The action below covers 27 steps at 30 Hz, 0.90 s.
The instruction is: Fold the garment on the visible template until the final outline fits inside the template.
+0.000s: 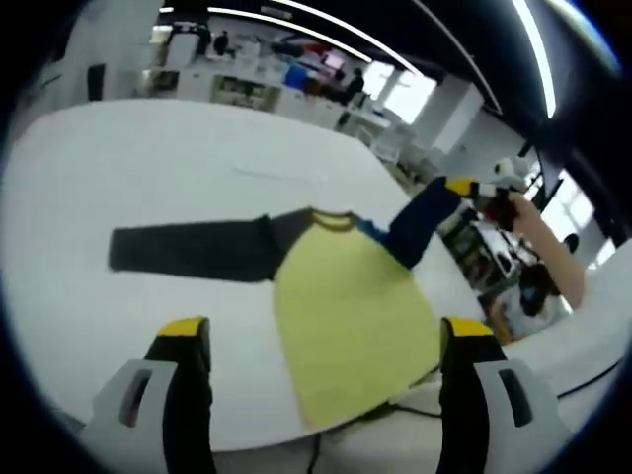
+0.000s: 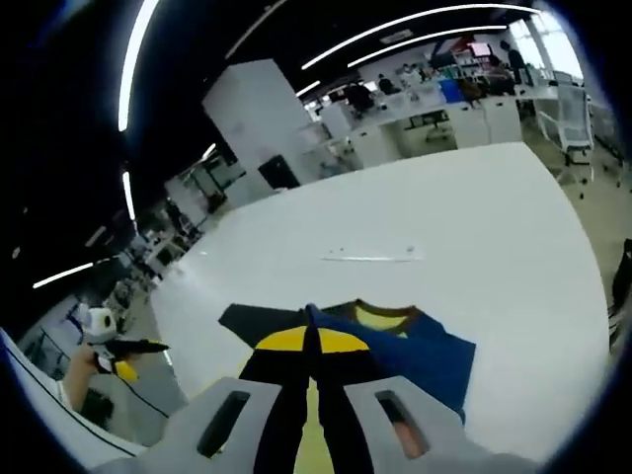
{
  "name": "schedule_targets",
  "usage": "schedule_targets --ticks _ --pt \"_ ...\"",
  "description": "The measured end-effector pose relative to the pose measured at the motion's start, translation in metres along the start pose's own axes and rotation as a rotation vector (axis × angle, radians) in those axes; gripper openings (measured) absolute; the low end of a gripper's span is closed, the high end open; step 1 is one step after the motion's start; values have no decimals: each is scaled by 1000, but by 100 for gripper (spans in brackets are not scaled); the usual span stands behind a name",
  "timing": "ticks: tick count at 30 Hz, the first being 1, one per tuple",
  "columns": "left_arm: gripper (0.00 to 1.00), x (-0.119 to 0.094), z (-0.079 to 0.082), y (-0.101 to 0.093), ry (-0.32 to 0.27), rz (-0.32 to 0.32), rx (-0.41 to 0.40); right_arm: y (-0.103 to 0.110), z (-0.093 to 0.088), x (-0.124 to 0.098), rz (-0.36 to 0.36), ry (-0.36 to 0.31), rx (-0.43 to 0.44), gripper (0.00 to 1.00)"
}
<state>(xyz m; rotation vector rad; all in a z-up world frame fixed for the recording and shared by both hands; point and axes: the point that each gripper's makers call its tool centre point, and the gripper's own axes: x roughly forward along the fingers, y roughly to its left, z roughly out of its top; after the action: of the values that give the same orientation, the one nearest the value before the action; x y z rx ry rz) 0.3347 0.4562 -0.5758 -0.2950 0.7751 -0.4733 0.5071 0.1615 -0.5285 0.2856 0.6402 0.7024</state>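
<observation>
While the right sleeve [image 1: 420, 222] hangs lifted off the table [image 1: 148, 168], the main danger is that a further pull drags the whole raglan shirt [image 1: 346, 306] sideways or off the near edge, where its yellow hem already droops over. A slip from the pinch would drop the cuff in a crumpled heap (no neat fold line then). No template outline is clear enough to make out, so I cannot judge how the fold sits against it.

Going left to right in the left gripper view: the dark left sleeve [image 1: 188, 249] lies flat ahead of the left jaw, the yellow body spreads between and beyond the jaws, and the raised sleeve climbs beyond the right jaw to the other gripper, held in a hand [image 1: 523, 212]. The left gripper [image 1: 326, 341] hovers wide open, holding nothing.

In the right gripper view, the right gripper [image 2: 314, 346] is closed tight on blue sleeve fabric, its yellow tips meeting, the collar [image 2: 380, 316] just past them. The left gripper shows small at far left, well apart.
</observation>
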Motion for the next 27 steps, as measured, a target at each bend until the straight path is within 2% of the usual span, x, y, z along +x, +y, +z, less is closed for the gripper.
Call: schedule_targets --ticks 9,16,27 --pt "92 -6 1 1 -4 -1 -1 9 -2 32 28 21 20 2" --pt "92 -4 2 2 4 -8 3 17 -11 44 42 54 9 2" --pt "92 -2 5 9 9 -9 -8 13 -28 62 38 95 35 2"
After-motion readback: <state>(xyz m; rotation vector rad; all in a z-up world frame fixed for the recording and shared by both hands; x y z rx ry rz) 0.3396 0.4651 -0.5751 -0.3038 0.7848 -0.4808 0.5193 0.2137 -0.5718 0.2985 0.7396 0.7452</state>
